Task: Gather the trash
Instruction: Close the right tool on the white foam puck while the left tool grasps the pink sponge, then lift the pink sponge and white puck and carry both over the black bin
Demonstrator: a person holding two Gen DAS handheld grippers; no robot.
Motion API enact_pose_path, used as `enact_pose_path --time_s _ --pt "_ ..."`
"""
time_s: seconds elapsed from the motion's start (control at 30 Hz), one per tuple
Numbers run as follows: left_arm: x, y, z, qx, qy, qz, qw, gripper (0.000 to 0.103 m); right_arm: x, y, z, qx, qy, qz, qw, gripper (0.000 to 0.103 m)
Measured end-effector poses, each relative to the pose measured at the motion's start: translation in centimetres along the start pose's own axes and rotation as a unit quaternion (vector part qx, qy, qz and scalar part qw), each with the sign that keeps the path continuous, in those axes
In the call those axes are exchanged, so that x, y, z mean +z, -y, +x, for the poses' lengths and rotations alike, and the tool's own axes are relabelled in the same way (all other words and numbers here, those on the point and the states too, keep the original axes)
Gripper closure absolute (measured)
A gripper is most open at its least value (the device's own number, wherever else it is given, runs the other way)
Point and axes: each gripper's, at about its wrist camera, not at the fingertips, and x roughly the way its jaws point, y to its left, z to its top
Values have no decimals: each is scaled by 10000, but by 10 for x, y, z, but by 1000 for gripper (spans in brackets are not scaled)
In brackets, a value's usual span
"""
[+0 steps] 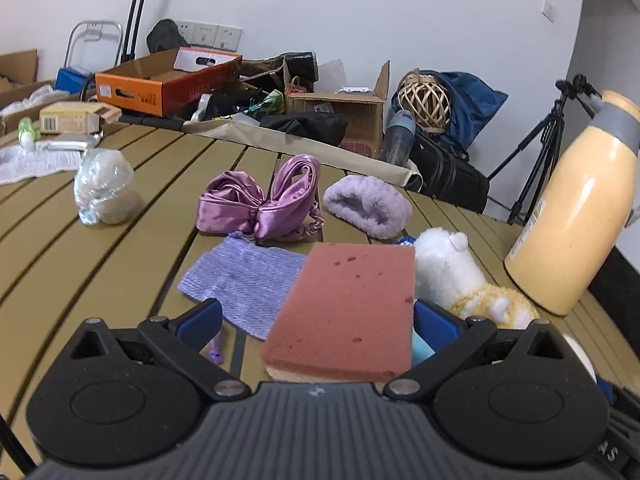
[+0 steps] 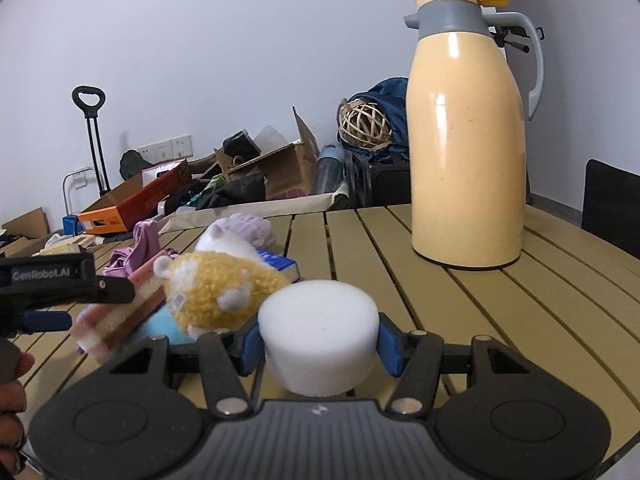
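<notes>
A white foam cylinder [image 2: 320, 344] sits between the blue pads [image 2: 388, 348] of my right gripper [image 2: 320, 346], which is shut on it just above the slatted table [image 2: 460, 320]. A pink sponge [image 1: 344, 304] with a pale underside lies tilted between the fingers of my left gripper [image 1: 318, 314]. The right pad [image 1: 434, 322] is against the sponge's edge, while the left pad [image 1: 202, 318] stands clear of it, so the jaws are open. In the right wrist view the left gripper [image 2: 60, 296] reaches in from the left beside the sponge [image 2: 116, 316].
A yellow-and-white plush toy [image 1: 460, 280] [image 2: 220, 292] lies right of the sponge. Beyond are a lilac knitted cloth [image 1: 244, 280], a purple satin bow [image 1: 260, 204], a fuzzy purple band [image 1: 368, 206] and a plastic-wrapped bundle [image 1: 104, 192]. A tall cream thermos [image 2: 468, 140] stands at the right. Boxes and bags crowd the floor behind.
</notes>
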Motion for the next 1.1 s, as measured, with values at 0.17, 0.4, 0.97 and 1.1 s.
enact_pose_path --time_s 0.17,0.4,0.97,1.1 --pt "-1 -4 13 -88 -167 -228 9996 0 -1 9 -5 -39 12 12 10000 47" --pt "-3 -1 19 -188 -376 -233 9988 0 -1 17 -9 -54 60 77 9999 47" --pt "-13 11 -2 102 -21 120 9999 25 -4 14 -21 96 179 45 9998 46" --pt "-13 12 -15 194 145 254 9994 25 -6 11 -26 238 148 125 9995 46"
